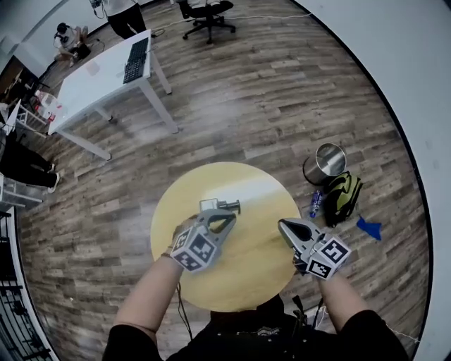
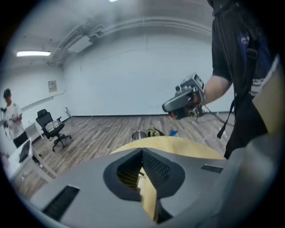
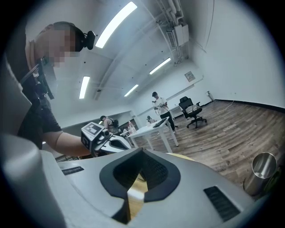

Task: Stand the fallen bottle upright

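Note:
I see no bottle on the round yellow table (image 1: pixel 239 282). A small blue bottle-like thing (image 1: pixel 315 204) lies on the floor beside a backpack; I cannot tell what it is. My left gripper (image 1: pixel 224 211) hangs over the table's left half with its jaws shut and nothing between them; its tips (image 2: pixel 142 150) meet in the left gripper view. My right gripper (image 1: pixel 284 225) is over the table's right edge, jaws also closed together and empty (image 3: pixel 141 151). Each gripper shows in the other's view: the right gripper (image 2: pixel 182 100) and the left gripper (image 3: pixel 104 138).
A steel bin (image 1: pixel 325 162) and a green-black backpack (image 1: pixel 342 196) stand on the wood floor right of the table. A white desk (image 1: pixel 106 77) with a keyboard, an office chair (image 1: pixel 208 14) and people are further back.

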{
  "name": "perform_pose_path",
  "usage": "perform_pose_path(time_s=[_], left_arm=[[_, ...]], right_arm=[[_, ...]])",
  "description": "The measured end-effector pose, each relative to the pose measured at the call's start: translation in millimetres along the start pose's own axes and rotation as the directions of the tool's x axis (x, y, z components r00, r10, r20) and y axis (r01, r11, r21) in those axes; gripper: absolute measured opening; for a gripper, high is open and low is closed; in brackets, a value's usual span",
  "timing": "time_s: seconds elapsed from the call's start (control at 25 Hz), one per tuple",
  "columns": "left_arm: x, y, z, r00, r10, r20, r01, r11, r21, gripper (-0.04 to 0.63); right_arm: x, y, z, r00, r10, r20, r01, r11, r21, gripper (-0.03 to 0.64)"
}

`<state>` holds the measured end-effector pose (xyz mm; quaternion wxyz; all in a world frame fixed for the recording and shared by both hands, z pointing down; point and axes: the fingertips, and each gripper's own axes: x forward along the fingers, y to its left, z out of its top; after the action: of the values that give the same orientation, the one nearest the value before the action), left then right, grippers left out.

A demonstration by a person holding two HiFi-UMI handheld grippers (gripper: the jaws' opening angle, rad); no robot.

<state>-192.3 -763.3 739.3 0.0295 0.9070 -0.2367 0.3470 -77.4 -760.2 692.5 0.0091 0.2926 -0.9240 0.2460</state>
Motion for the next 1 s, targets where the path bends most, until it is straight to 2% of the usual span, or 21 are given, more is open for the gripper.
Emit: perform_pose_path(time_s=[0.08,0.16,0.36,0.6,0.68,0.8,1.0], left_arm=[[28.1,5.6,-18.5,0.994,-0.014,-0.107,0.024,0.995,0.092,0.016],[53.8,8.8,-36.3,0.980,-0.041,-0.196,0.071,0.986,0.148,0.154],[101.0,17.0,-78.5,0.922,-0.085,-0.377,0.166,0.968,0.187,0.219],[135.1,18.8,-107.8,0.849,-0.125,-0.513,0.257,0.946,0.196,0.219],[142.3,15.1,-107.9,0.834,-0.142,-0.533,0.283,0.939,0.193,0.219],[149.0,13.7,-112.1,0.808,-0.152,-0.570,0.309,0.932,0.189,0.184],[159.1,20.2,-121.8,0.770,-0.115,-0.627,0.311,0.926,0.212,0.163]], right_arm=[[1.6,-7.7,-12.6,1.000,0.000,-0.008,0.000,1.000,0.016,0.005],[1.5,-15.3,-24.4,1.000,-0.003,-0.013,0.003,1.000,0.030,0.005],[-3.8,-35.3,-48.8,1.000,-0.010,-0.023,0.011,0.998,0.062,0.005],[-13.2,-52.3,-67.1,1.000,-0.024,-0.020,0.026,0.995,0.096,0.005],[-16.2,-53.8,-70.8,0.999,-0.025,-0.021,0.027,0.994,0.104,0.005],[-17.8,-53.6,-73.1,1.000,-0.026,-0.017,0.028,0.993,0.116,0.005],[-19.9,-57.0,-73.6,0.999,-0.029,-0.015,0.031,0.991,0.128,0.005]])
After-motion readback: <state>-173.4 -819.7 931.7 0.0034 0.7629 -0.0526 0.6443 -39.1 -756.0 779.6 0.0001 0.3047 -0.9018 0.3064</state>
